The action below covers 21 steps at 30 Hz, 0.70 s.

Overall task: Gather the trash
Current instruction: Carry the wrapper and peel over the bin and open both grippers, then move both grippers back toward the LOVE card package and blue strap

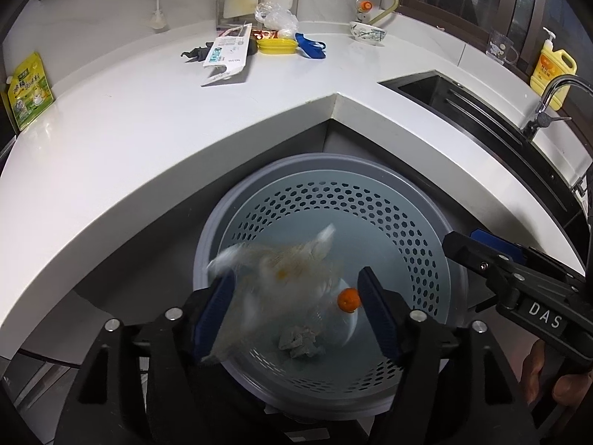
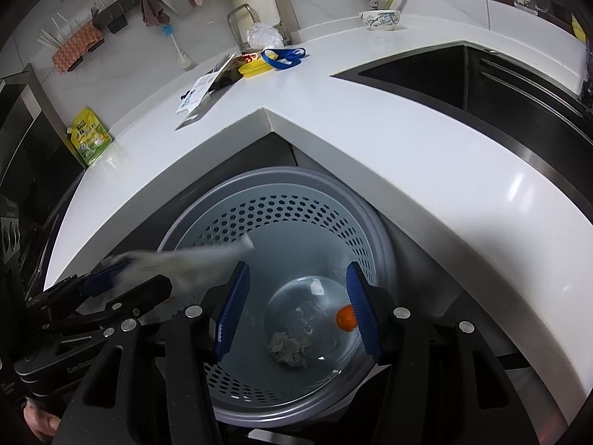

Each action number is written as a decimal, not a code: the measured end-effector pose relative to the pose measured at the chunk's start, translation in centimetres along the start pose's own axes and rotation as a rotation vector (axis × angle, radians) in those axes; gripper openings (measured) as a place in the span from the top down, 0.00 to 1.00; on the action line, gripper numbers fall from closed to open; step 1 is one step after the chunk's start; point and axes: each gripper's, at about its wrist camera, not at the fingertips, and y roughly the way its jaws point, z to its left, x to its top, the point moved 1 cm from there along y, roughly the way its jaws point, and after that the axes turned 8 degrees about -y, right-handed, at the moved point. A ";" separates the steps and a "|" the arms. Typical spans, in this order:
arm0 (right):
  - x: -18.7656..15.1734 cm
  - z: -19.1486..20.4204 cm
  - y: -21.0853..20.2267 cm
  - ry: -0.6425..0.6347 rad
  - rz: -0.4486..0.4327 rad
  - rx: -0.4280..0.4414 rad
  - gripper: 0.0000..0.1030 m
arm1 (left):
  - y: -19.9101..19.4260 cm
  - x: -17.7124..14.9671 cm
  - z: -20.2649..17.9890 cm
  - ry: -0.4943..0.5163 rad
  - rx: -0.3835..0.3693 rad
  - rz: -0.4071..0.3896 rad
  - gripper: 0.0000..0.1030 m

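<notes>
A grey perforated trash bin (image 1: 418, 230) (image 2: 207, 230) stands on the floor under the counter corner. Inside lie a crumpled tissue (image 1: 300, 343) (image 2: 287, 348) and a small orange fruit (image 1: 348, 299) (image 2: 345, 318). My left gripper (image 1: 296, 309) is open above the bin; a blurred white mesh wrapper (image 1: 274, 278) (image 2: 192, 263) lies against its left finger, falling between the jaws. My right gripper (image 2: 296, 311) is open and empty over the bin, and shows at the right in the left wrist view (image 1: 481, 256).
The white L-shaped counter (image 1: 148, 118) (image 2: 370, 129) holds a paper package (image 1: 226, 55), a yellow dish (image 1: 276, 45), a blue item (image 1: 309, 46), a plastic bag (image 1: 276, 15), a bowl (image 1: 367, 31) and a green pouch (image 1: 29, 91). A dark sink (image 1: 463, 104) (image 2: 463, 74) lies right.
</notes>
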 end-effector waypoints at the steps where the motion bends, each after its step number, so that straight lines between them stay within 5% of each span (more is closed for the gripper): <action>1: 0.2 0.0 -0.1 -0.002 -0.005 0.000 0.49 | -0.2 0.2 0.1 0.000 0.005 -0.008 0.31; 21: 8.0 0.6 0.1 -0.081 -0.092 -0.005 0.46 | -3.3 7.6 2.6 -0.041 0.067 -0.209 0.10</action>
